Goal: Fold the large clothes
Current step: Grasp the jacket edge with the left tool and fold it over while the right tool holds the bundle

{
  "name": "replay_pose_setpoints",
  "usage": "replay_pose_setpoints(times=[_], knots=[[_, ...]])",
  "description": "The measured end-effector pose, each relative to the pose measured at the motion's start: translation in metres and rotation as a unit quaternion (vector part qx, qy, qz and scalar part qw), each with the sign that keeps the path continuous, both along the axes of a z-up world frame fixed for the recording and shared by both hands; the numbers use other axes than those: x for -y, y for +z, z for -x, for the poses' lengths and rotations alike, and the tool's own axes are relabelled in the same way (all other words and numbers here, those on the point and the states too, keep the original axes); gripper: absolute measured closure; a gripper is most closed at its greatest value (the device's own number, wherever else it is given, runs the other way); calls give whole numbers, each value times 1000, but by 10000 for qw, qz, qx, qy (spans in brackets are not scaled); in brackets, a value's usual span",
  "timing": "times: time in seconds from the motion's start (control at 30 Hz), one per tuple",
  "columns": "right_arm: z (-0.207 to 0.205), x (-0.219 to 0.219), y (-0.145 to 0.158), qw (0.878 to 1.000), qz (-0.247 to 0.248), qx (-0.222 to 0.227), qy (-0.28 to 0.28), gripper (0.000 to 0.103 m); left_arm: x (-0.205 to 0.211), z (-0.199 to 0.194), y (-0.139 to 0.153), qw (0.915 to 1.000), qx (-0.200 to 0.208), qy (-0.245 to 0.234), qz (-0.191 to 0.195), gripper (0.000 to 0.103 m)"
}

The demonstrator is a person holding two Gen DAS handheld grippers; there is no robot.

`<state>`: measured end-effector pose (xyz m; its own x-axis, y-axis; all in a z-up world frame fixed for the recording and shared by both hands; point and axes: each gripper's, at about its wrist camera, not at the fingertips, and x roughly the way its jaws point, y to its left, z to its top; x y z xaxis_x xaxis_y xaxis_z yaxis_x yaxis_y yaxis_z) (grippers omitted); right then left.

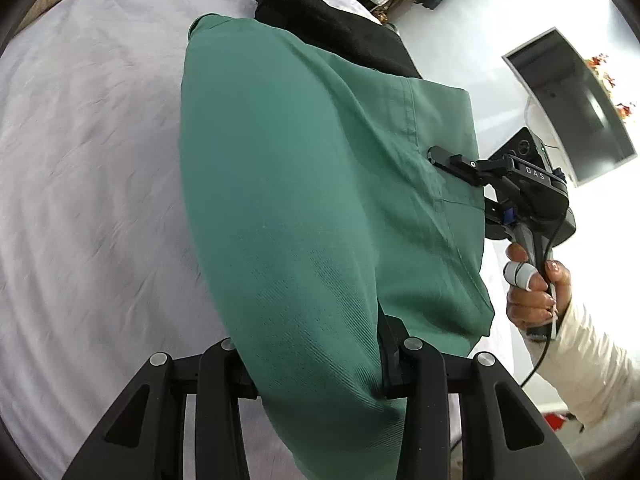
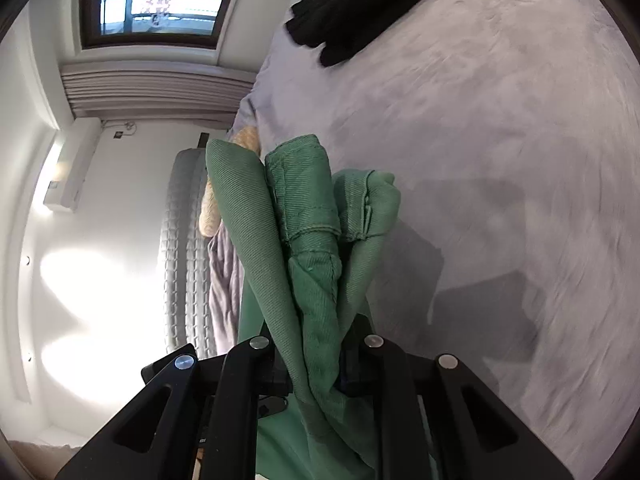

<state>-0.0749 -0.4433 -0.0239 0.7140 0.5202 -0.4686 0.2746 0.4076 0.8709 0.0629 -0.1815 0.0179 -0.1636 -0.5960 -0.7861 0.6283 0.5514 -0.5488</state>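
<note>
A large green garment (image 1: 300, 160) hangs lifted over the pale bed sheet (image 1: 80, 160), held up at two places. In the left wrist view its cloth runs down between the fingers of my left gripper (image 1: 320, 364), which is shut on it. My right gripper (image 1: 434, 156) pinches the garment's seamed edge at the right, held by a person's hand (image 1: 536, 292). In the right wrist view, bunched folds of the green garment (image 2: 308, 208) stand up out of my right gripper (image 2: 316, 352), whose fingers press on them. Both grippers' fingertips are hidden by cloth.
A black garment (image 1: 332, 24) lies on the bed beyond the green one, also in the right wrist view as the black garment (image 2: 352, 0). A dark screen (image 1: 572, 108) stands off the bed at the right. A window (image 2: 160, 0) and a grey quilted panel (image 2: 184, 260) lie past the bed's edge.
</note>
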Motion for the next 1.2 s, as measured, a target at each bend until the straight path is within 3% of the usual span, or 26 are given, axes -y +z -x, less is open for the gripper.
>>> replay_pose_setpoints(times=[0.13, 0.3, 0.4, 0.47, 0.5, 0.57, 0.63, 0.7, 0.8, 0.87, 0.9, 0.93, 1.0, 1.03, 1.07, 1.2], knots=[[9, -54, 0, 9999, -108, -67, 104, 87, -52, 8, 6, 9998, -114, -124, -114, 62], [15, -131, -38, 9988, -352, -287, 167, 87, -126, 22, -6, 9977, -168, -210, -617, 62], [13, -163, -76, 9966, -433, -695, 112, 87, -156, 26, -36, 9941, -189, -134, -1057, 57], [10, -173, -94, 9925, -251, -1194, 12, 84, -171, 25, -61, 9871, -264, -69, -1580, 52], [12, -174, -97, 9901, -109, -1397, -74, 80, -174, 24, -65, 9860, -356, -79, -1628, 52], [16, -172, -89, 9871, 169, -1591, -102, 72, -183, 20, -56, 9883, -404, -110, -1467, 52], [21, -171, -63, 9764, 1105, -1852, -79, 54, -187, 14, -37, 9907, -128, -170, -1341, 52], [25, -170, -42, 9692, 1631, -1840, -155, 54, -190, 2, -18, 9931, 217, -10, -1156, 52], [20, -163, -25, 9713, 1702, -1642, -245, 54, -183, -17, -11, 9926, 512, 260, -1070, 52], [4, -170, -27, 9694, 1760, -1708, -81, 59, -183, -25, -16, 9923, 576, 390, -1028, 52], [-2, -175, -30, 9677, 1832, -1730, 69, 82, -172, -26, -20, 9914, 633, 432, -1059, 52], [-13, -180, -36, 9581, 2133, -1899, 198, 100, -162, -26, -25, 9904, 701, 440, -1108, 52], [-18, -183, -44, 9401, 2689, -2076, 278, 100, -163, -23, -39, 9864, 939, 439, -1274, 50], [-21, -179, -52, 9354, 2780, -2170, 262, 100, -158, -23, -43, 9838, 1083, 451, -1353, 40], [-19, -172, -61, 9374, 2665, -2233, 200, 100, -157, -23, -42, 9831, 1113, 453, -1384, 36], [-9, -157, -77, 9476, 2303, -2213, -12, 101, -168, -5, -39, 9824, 1114, 334, -1459, 36]])
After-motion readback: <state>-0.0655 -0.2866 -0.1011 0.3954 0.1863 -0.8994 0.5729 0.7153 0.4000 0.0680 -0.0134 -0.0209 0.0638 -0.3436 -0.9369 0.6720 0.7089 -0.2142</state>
